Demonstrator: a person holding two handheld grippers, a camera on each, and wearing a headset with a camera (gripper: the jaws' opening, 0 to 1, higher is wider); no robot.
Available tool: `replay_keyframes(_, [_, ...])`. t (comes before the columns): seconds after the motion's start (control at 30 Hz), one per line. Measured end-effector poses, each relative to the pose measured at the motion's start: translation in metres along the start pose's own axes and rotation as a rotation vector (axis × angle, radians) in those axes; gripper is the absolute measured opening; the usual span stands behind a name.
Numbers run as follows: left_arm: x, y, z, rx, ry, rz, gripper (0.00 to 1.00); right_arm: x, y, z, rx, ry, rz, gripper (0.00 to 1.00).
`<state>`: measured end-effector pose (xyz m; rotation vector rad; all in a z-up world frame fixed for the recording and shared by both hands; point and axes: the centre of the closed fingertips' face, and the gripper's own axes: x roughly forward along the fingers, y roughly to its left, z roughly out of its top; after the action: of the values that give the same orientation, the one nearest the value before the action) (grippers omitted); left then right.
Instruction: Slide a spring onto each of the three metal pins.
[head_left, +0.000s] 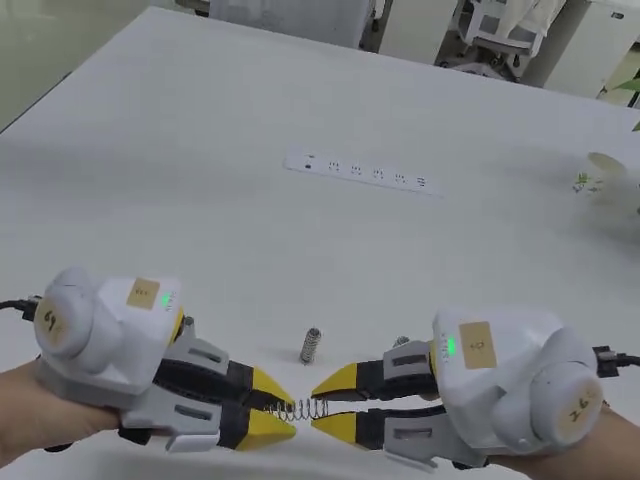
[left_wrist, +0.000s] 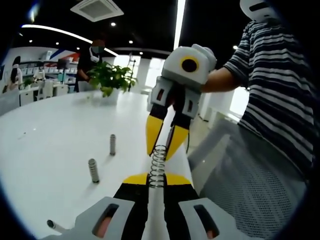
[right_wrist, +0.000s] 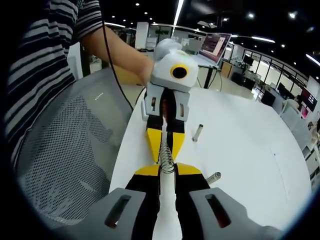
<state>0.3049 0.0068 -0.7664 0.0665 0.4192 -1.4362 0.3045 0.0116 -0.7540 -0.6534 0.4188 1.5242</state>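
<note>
Spring lies level in the air, low over the near edge of the white tabletop, with the left claw on one end and the right claw on the other. The two claws point straight at each other, nose to nose. In the left gripper view the left claw's yellow tips are drawn in against the coils where the spring leaves the jaws, so it is clamped on that end. In the right gripper view the right claw's yellow tips press the coils from both sides in the same way, clamped on the opposite end. Whether a pin runs inside the coils cannot be told.

Just beyond the held spring, a spring-covered pin stands upright on the tabletop, apart from both claws. A second upright pin shows just behind the right claw's body, partly hidden in the head view. In the left gripper view it looks ribbed with coils as well. A small grey rod lies flat on the tabletop close beside the left claw's body, too small to identify further.

A white power strip lies across the middle of the tabletop, well apart from the work. A paper cup with a leaf print stands near the right edge. A potted plant sits at the far side of the tabletop in the left gripper view. A grey mesh chair back is beside the person's striped shirt.
</note>
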Motion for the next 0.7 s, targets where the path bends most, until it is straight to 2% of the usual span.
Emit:
replay_keyframes(0.4, [0.0,0.0,-0.003,0.016,0.015,0.008,0.02,-0.002,0.002,0.014,-0.009,-0.032,0.016,0.07])
replay_keyframes(0.7, [0.001,0.005,-0.003,0.036,0.027,0.029,0.02,0.0,0.0,0.024,-0.025,-0.052,0.008,0.07])
